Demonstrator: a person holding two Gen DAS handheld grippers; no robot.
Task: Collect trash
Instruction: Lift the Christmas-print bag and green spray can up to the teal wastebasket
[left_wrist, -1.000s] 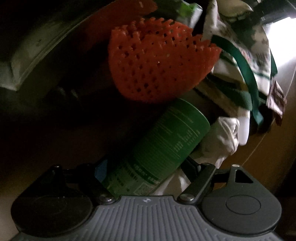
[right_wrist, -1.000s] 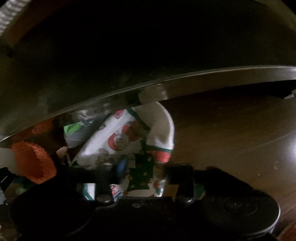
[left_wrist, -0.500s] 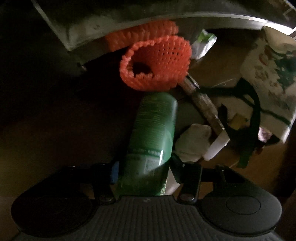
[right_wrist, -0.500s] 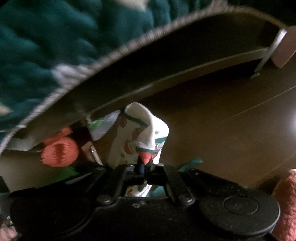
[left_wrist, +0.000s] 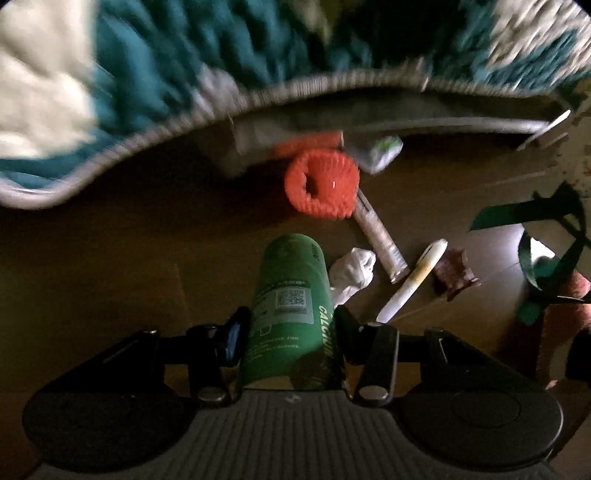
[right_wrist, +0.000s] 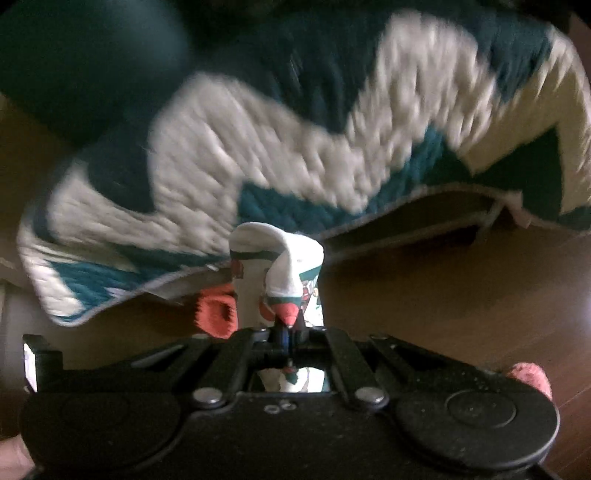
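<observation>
My left gripper (left_wrist: 286, 332) is shut on a green cylindrical can (left_wrist: 291, 295) and holds it above the brown floor. Beyond it lie an orange foam net (left_wrist: 321, 188), a crumpled white tissue (left_wrist: 351, 273), a clear tube (left_wrist: 376, 232), a white and yellow pen (left_wrist: 413, 280) and a brown wrapper (left_wrist: 454, 273). My right gripper (right_wrist: 286, 334) is shut on a white Christmas-print bag (right_wrist: 288, 273) with red and green trim, lifted off the floor. The orange net (right_wrist: 214, 314) shows to its left.
A teal and white quilted blanket (left_wrist: 147, 85) hangs over the bed edge above the trash; it also fills the right wrist view (right_wrist: 295, 147). A green ribbon (left_wrist: 546, 236) and a pink object (left_wrist: 554, 325) lie at the right. The floor (right_wrist: 443, 288) is dark brown wood.
Both grippers have pulled back out from under the bed, the left with the can, the right with the bag. The blanket now fills the upper views.
</observation>
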